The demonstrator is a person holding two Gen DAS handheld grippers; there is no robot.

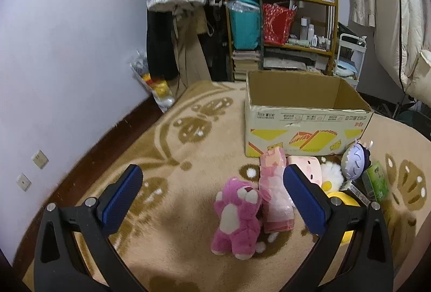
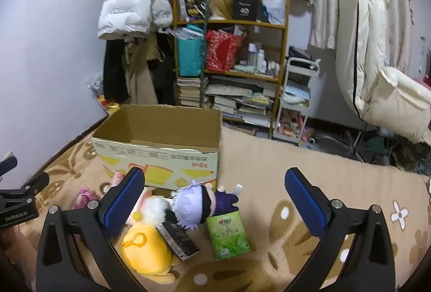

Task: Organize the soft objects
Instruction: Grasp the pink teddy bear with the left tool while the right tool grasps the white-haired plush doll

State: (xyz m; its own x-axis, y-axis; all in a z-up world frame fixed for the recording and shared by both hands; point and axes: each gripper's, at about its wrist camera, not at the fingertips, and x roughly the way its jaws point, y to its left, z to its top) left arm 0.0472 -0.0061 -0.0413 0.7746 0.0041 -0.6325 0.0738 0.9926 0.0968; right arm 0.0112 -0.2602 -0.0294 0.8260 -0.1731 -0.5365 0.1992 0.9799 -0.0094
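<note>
While both grippers hang above the patterned blanket (image 1: 188,130) with jaws spread wide and nothing between them, the sensible first pick looks to be the pink plush bear (image 1: 237,219), low centre in the left wrist view, between the left gripper (image 1: 212,184) fingers. Come down over its torso and close gently, since plush gives and can slip. A pink tissue pack (image 1: 274,189) touches the bear's right side, so keep that finger clear of it. In the right wrist view the right gripper (image 2: 214,187) frames a lilac-haired plush doll (image 2: 194,206), a yellow plush (image 2: 146,249) and a green tissue pack (image 2: 229,235), crowded together. Just behind them the open cardboard box (image 2: 161,157) stands mid-frame; lift over its near rim. Open blanket lies toward the left of the left view.
</note>
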